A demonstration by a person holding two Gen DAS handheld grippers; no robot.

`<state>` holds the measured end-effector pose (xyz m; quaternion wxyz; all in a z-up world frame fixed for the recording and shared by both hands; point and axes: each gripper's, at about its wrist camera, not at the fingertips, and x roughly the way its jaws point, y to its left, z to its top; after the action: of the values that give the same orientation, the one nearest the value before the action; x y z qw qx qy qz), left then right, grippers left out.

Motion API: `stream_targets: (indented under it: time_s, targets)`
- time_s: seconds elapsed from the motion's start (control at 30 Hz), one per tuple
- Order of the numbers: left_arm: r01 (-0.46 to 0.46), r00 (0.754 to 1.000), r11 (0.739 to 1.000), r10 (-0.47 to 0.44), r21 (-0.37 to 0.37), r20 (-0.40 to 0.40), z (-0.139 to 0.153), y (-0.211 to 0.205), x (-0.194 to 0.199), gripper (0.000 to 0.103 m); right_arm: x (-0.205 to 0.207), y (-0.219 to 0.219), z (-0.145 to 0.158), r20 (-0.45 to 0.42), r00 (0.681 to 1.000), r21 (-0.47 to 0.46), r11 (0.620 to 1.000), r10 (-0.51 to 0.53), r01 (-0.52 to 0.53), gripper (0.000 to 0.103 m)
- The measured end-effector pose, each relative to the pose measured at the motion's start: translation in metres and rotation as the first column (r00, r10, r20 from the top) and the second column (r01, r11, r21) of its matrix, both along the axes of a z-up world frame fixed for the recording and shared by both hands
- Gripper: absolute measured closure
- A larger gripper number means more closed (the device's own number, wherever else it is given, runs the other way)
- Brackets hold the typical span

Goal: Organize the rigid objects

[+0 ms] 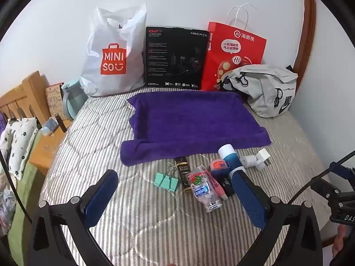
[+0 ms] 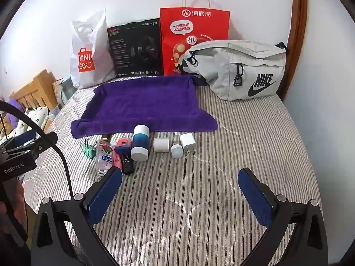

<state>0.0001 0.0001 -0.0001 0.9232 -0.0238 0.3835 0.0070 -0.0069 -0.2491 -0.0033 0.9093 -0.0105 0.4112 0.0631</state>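
A row of small objects lies on the striped bedcover in front of a purple towel (image 1: pixel 190 124) (image 2: pixel 144 106). Among them are a mint binder clip (image 1: pixel 166 180) (image 2: pixel 87 150), a black-gold tube (image 1: pixel 183 173), a clear candy bottle (image 1: pixel 203 188) (image 2: pixel 105 157), a pink tube (image 1: pixel 218 186), an orange-lidded tin (image 1: pixel 217 164) (image 2: pixel 124 144), a blue-white cylinder (image 1: pixel 229 156) (image 2: pixel 139 143), a white cube (image 2: pixel 161 145) and a white charger plug (image 1: pixel 263 158) (image 2: pixel 188 141). My left gripper (image 1: pixel 174 174) hovers open just short of the clip and bottle. My right gripper (image 2: pixel 180 173) is open, short of the white pieces, holding nothing.
Along the wall stand a white Miniso bag (image 1: pixel 113 55), a black box (image 1: pixel 175 57), a red paper bag (image 1: pixel 235 53) and a grey Nike bag (image 2: pixel 241 71). A wooden headboard and bedside table (image 1: pixel 46 141) sit to the left. The wall closes the right side.
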Motion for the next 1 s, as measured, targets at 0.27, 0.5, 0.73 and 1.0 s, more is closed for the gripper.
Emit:
stream_targets:
  time_s: [0.27,0.5,0.73,1.0]
  targets:
    - [-0.015,1.000,1.000,0.015,-0.021,0.020,-0.003,0.000,-0.010,0.000,0.000,0.006,0.001,-0.008,1.000,-0.021,1.000,0.009,-0.010,0.000]
    - [-0.011,1.000,1.000,0.011,-0.013,-0.004,-0.004,0.003,-0.008,0.000,-0.002,0.013,0.003,0.000,1.000,-0.026,1.000,0.007,-0.007,0.000]
    - [-0.007,1.000,1.000,0.007,0.017,-0.007,-0.004,0.001,-0.007,0.000,-0.001,0.003,-0.001,-0.003,1.000,-0.012,1.000,0.000,0.000,0.000]
    - [0.000,1.000,1.000,0.000,0.030,-0.002,-0.003,-0.002,-0.008,0.000,-0.001,0.005,-0.003,-0.010,1.000,-0.002,1.000,0.009,-0.009,0.000]
